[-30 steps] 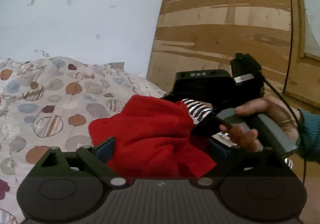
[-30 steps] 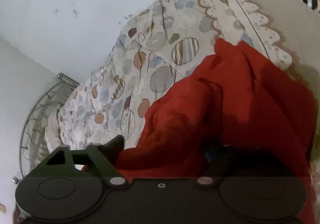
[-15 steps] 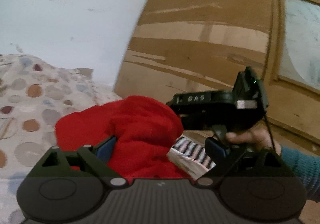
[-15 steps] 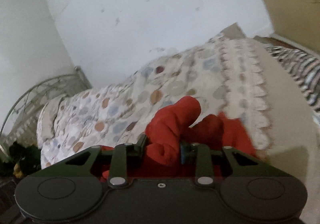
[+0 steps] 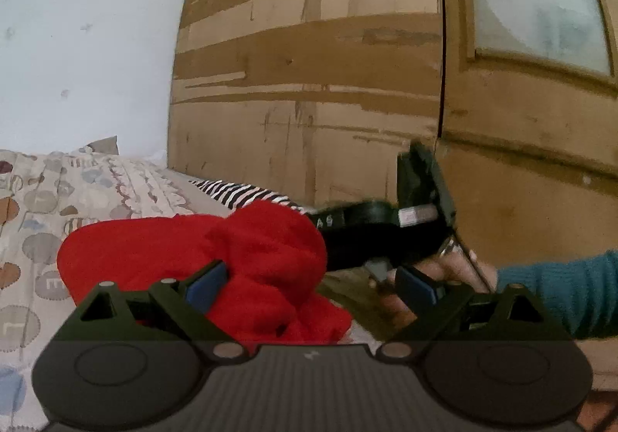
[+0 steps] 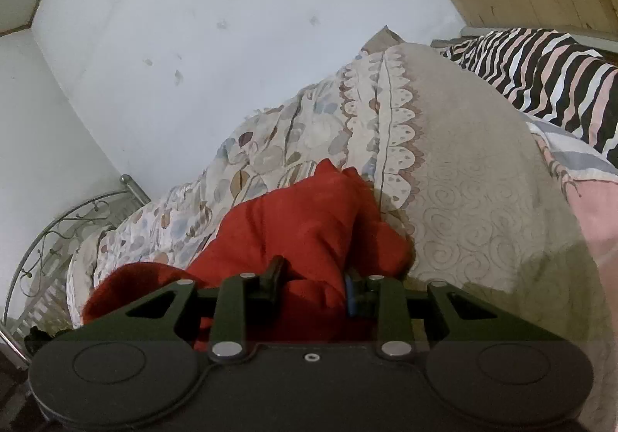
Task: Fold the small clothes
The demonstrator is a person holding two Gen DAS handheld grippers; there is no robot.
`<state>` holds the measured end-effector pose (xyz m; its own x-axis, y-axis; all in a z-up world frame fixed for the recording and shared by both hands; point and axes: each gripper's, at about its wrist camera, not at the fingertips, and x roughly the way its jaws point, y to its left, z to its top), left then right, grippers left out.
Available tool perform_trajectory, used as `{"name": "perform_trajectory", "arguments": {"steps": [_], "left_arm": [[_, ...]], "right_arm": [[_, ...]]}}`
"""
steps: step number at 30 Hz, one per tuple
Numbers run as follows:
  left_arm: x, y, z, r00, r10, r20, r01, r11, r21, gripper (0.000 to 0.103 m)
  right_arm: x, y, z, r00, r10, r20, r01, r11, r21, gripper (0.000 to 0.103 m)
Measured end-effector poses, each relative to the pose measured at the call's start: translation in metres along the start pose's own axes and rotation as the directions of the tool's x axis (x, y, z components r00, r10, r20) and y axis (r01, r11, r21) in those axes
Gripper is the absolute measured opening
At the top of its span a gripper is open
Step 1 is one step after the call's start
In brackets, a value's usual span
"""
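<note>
red garment [image 6: 309, 223] lower part hidden (gripper body) — blurred

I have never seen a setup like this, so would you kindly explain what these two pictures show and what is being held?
There is no robot here: a person holds a two-finger gripper in each hand, and each gripper carries a wide-angle camera that looks forward along its fingers.

The left wrist view shows the left gripper with its fingers spread open and a red garment lying bunched between them. Beyond it you see the other tool and the person's right hand in a teal sleeve.

The right wrist view shows the right gripper closed on a fold of the same red garment.

The garment rests on a bed covered by a patterned bedspread, with a striped cloth farther back, near a wooden door.
</note>
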<state>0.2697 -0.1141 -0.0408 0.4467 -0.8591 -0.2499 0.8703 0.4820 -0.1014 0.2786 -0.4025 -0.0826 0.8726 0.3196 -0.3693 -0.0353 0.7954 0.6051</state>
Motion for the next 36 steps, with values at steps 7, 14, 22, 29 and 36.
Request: {"name": "perform_trajectory", "arguments": {"steps": [7, 14, 22, 29, 36], "left_arm": [[-0.046, 0.039, 0.006, 0.982, -0.102, 0.156, 0.145, 0.943, -0.298, 0.096], [-0.066, 0.074, 0.009, 0.976, 0.138, 0.171, -0.039, 0.876, -0.481, 0.102], [-0.044, 0.135, -0.023, 0.99, 0.135, 0.028, -0.066, 0.642, -0.764, 0.102], [-0.015, 0.126, -0.034, 0.994, 0.031, -0.109, -0.101, 0.679, -0.727, 0.101], [-0.009, 0.106, -0.034, 0.98, 0.023, -0.2, -0.148, 0.753, -0.641, 0.102]], "right_arm": [[-0.001, -0.003, -0.002, 1.0, -0.017, -0.001, 0.017, 1.0, -0.02, 0.035], [-0.005, -0.004, -0.005, 1.0, -0.03, 0.007, 0.03, 0.999, -0.014, 0.037], [-0.007, 0.006, -0.006, 0.997, -0.071, 0.009, 0.072, 0.995, -0.072, 0.039], [-0.01, 0.007, 0.0, 0.993, -0.119, 0.001, 0.119, 0.993, -0.009, 0.062], [-0.035, 0.026, 0.023, 0.984, -0.165, 0.074, 0.163, 0.986, 0.03, 0.089]]}}
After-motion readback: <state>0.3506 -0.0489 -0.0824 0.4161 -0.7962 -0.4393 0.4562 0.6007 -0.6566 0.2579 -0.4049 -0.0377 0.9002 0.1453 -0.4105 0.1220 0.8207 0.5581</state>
